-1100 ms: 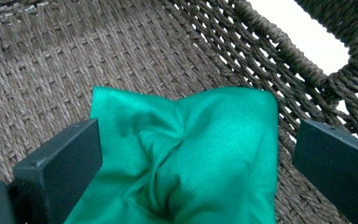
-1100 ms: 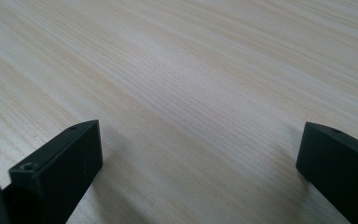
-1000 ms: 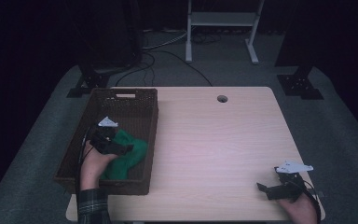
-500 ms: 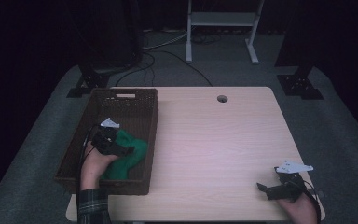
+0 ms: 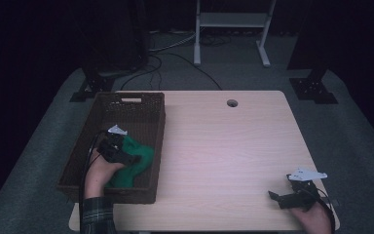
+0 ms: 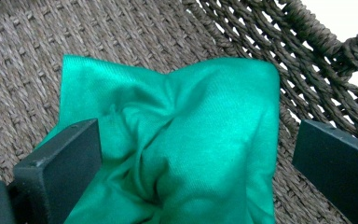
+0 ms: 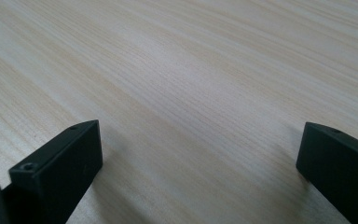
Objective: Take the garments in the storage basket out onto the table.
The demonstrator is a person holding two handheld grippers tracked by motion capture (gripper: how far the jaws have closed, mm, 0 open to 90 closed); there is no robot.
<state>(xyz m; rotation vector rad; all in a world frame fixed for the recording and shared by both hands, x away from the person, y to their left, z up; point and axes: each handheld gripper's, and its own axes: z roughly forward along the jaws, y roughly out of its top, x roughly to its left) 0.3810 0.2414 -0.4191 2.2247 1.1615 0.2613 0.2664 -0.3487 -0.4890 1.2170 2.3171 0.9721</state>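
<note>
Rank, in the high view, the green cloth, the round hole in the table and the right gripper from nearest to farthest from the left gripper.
Measured from the left gripper, inside the basket:
1. Green cloth: right at its jaws, in the basket.
2. Round hole: far edge of the table, toward the right.
3. Right gripper: near right corner of the table.

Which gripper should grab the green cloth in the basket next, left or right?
Left. The left gripper is in the wicker basket, jaws open around the green cloth. The right gripper sits at the table's far corner, jaws open over bare wood.
</note>
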